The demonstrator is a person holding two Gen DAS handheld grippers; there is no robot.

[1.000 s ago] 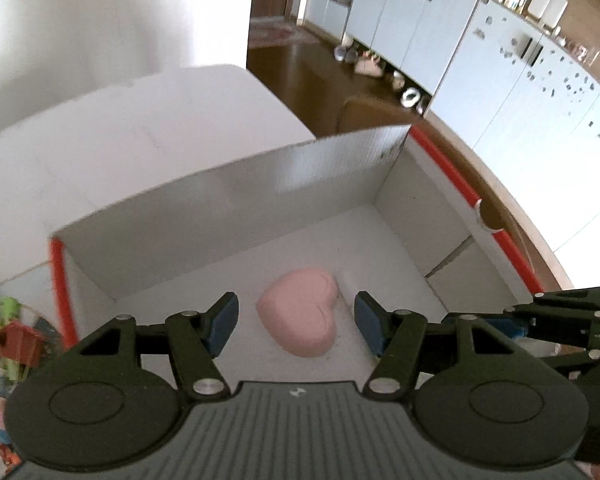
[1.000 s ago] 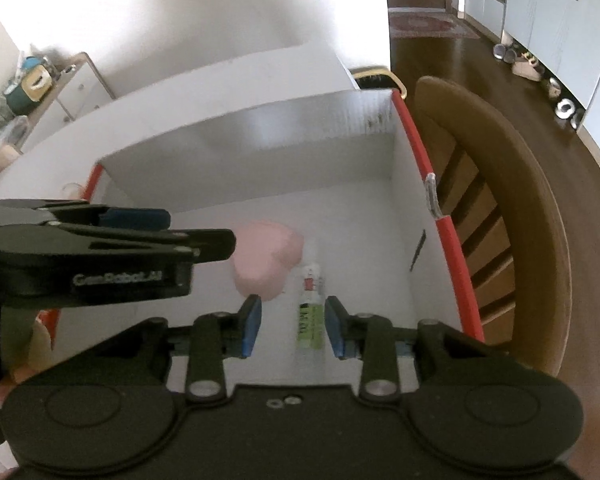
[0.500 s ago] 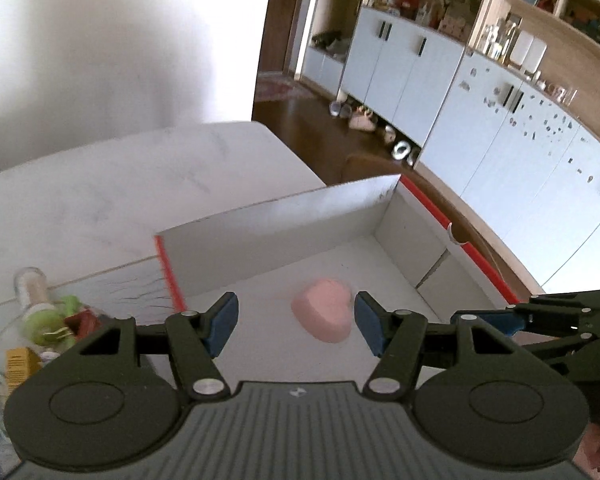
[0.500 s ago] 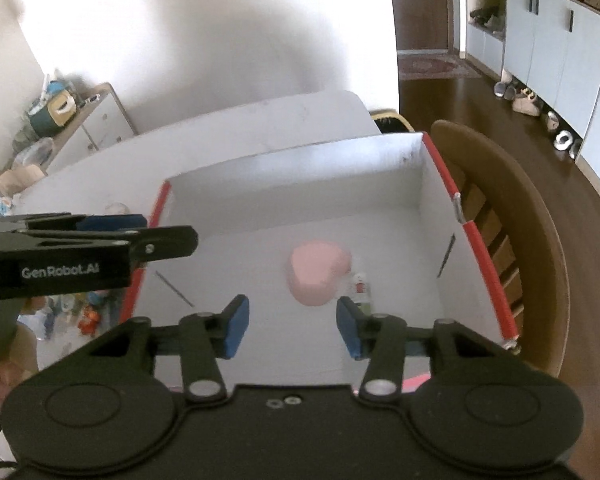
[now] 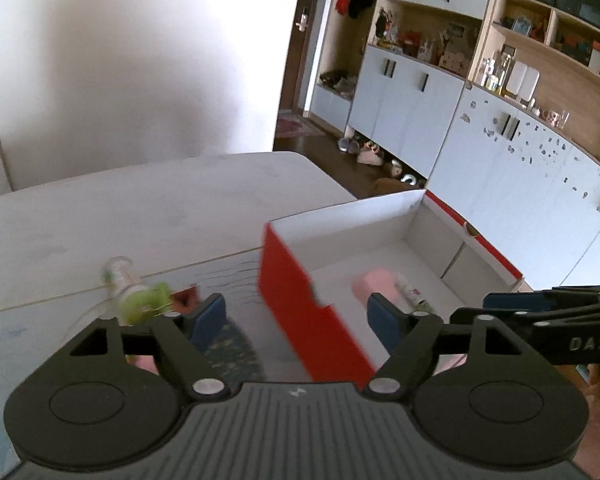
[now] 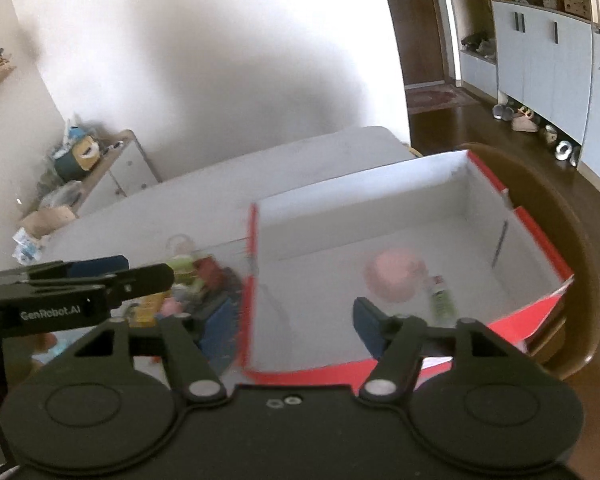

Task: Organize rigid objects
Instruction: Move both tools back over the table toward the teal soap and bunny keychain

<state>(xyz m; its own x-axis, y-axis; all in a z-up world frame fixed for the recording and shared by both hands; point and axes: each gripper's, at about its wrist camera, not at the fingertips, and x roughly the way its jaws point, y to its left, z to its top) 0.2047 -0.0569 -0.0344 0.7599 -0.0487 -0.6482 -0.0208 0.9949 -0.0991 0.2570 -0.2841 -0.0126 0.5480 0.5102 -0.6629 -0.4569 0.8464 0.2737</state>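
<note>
A red box with a white inside [image 5: 296, 292] [image 6: 520, 224] stands on the white table. A pink heart-shaped object [image 5: 374, 282] [image 6: 394, 276] and a small green-and-white tube [image 5: 410, 292] [image 6: 442, 300] lie on its floor. My left gripper [image 5: 296, 320] is open and empty, above the box's left wall. My right gripper [image 6: 296, 324] is open and empty, above the box's near left corner. A pile of small items with a clear green-capped bottle [image 5: 130, 286] [image 6: 182, 258] lies left of the box.
The white table [image 5: 140, 208] stretches away to the back and left. A brown wooden chair [image 6: 572, 248] stands against the box's right side. White cupboards [image 5: 480, 140] line the far right. A low cabinet with clutter [image 6: 88, 160] stands at the back left.
Both grippers have pulled back and up, out of the box, and shifted left. The right gripper has opened wider. The heart and tube stay on the box floor.
</note>
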